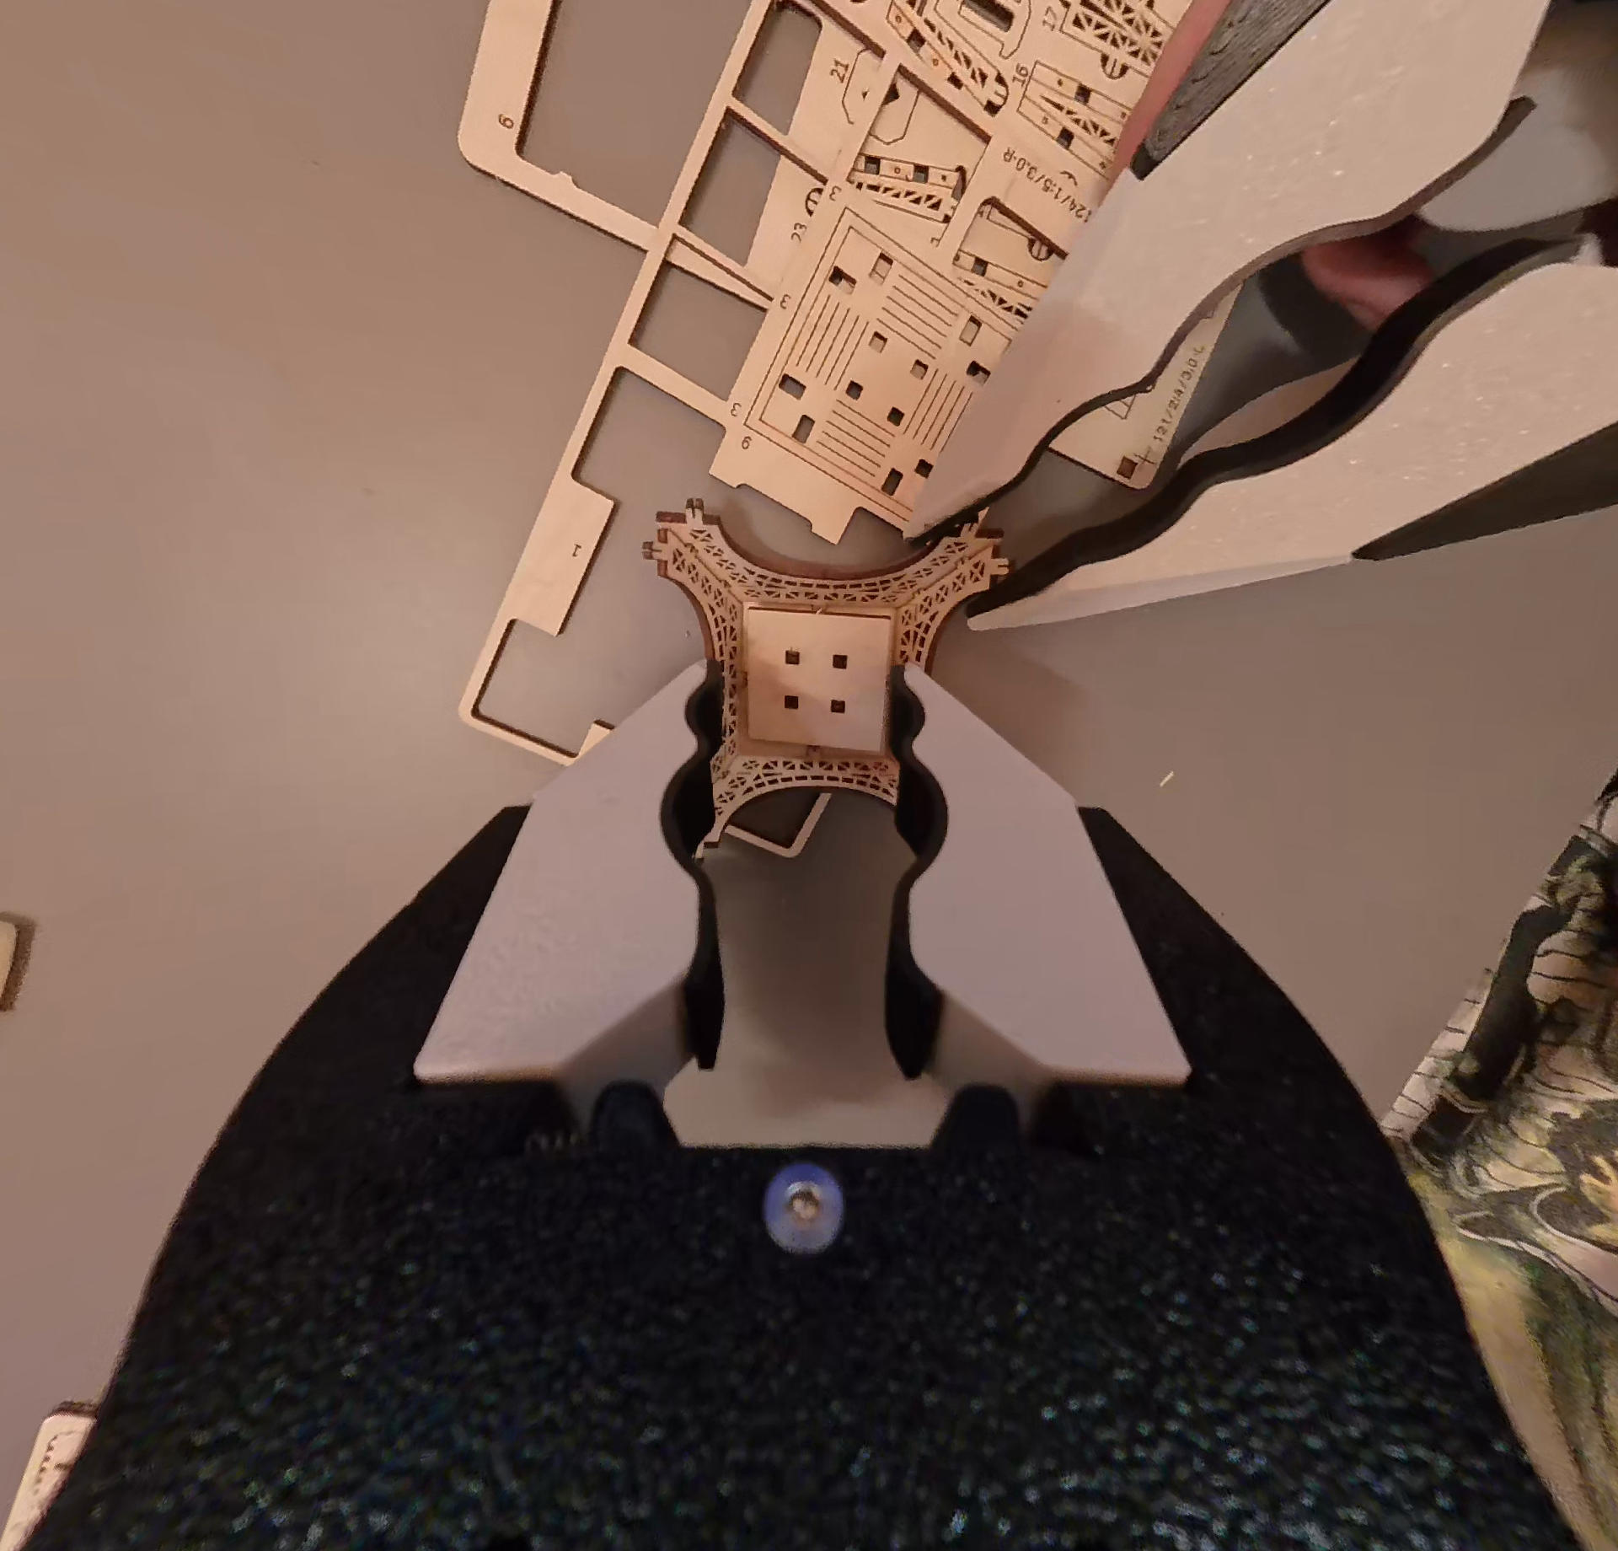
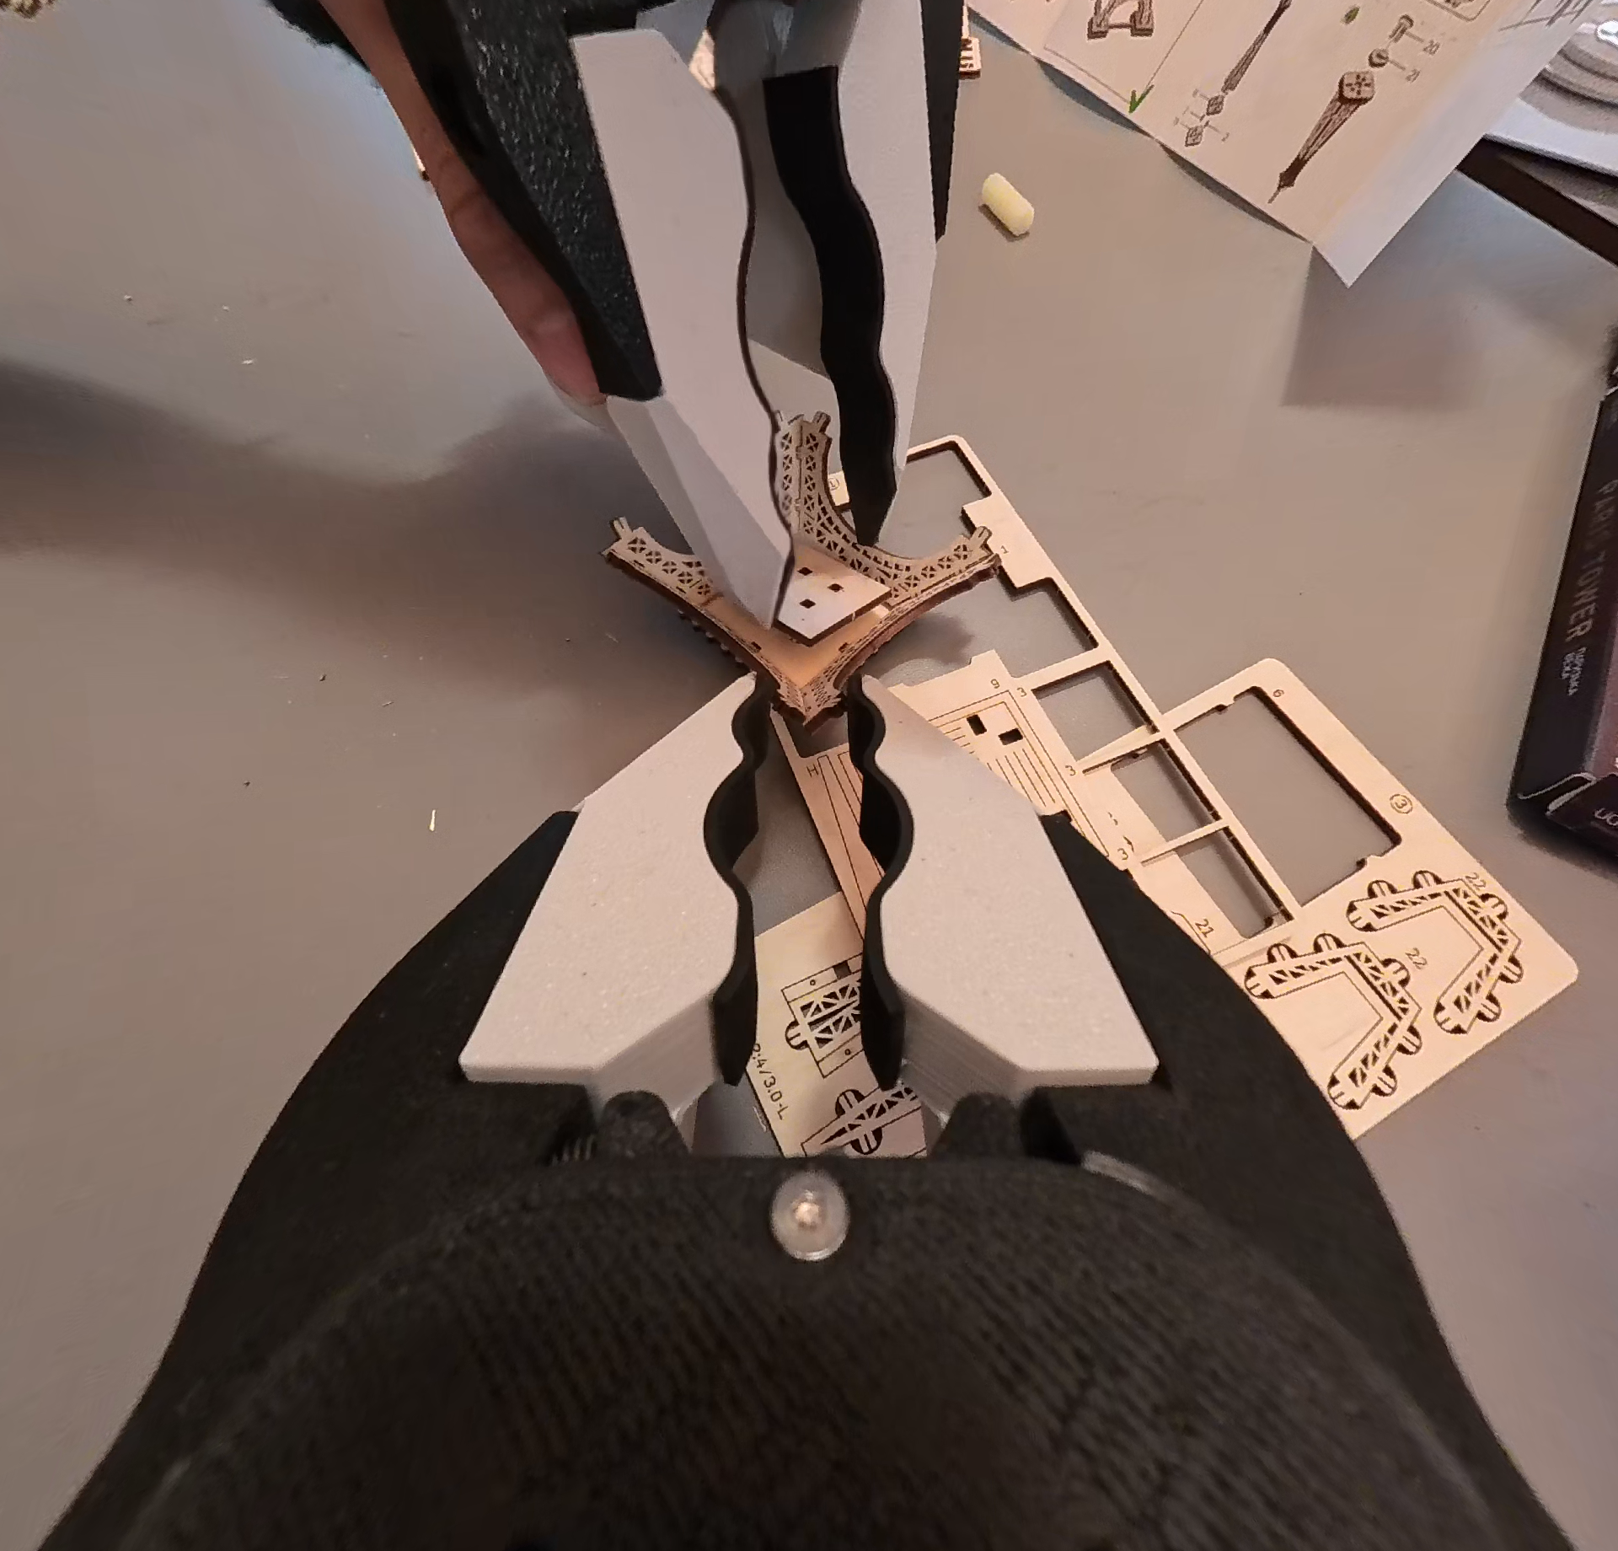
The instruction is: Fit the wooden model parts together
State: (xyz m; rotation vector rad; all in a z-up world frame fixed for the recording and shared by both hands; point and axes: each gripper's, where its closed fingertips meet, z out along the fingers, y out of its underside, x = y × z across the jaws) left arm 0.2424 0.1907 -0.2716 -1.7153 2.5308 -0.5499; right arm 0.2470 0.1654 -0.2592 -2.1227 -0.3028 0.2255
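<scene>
A small wooden lattice tower base (image 1: 810, 694) with four curved legs and a square platform with holes stands on the grey table. My left gripper (image 1: 805, 686) is shut on it, one finger against each side of the platform. In the right wrist view the left gripper (image 2: 823, 572) comes down from above onto the base (image 2: 665, 581). My right gripper (image 2: 810, 690) is closed on the corner leg that points at it. In the left wrist view the right gripper (image 1: 954, 576) reaches in from the upper right.
Flat wooden part sheets (image 1: 613, 300) (image 2: 1313, 808) lie under and beyond the base. A paper instruction sheet (image 2: 1313, 64), a small cream cylinder (image 2: 1007, 204) and a dark box (image 2: 1576, 633) lie at the right. A hand (image 2: 517, 283) holds the left gripper. A patterned cloth (image 1: 1532, 1159) lies at right. The grippers are tip to tip, or close to it. Between my left fingertips and the small cream cylinder (image 2: 1007, 204) there is roughly 20 centimetres.
</scene>
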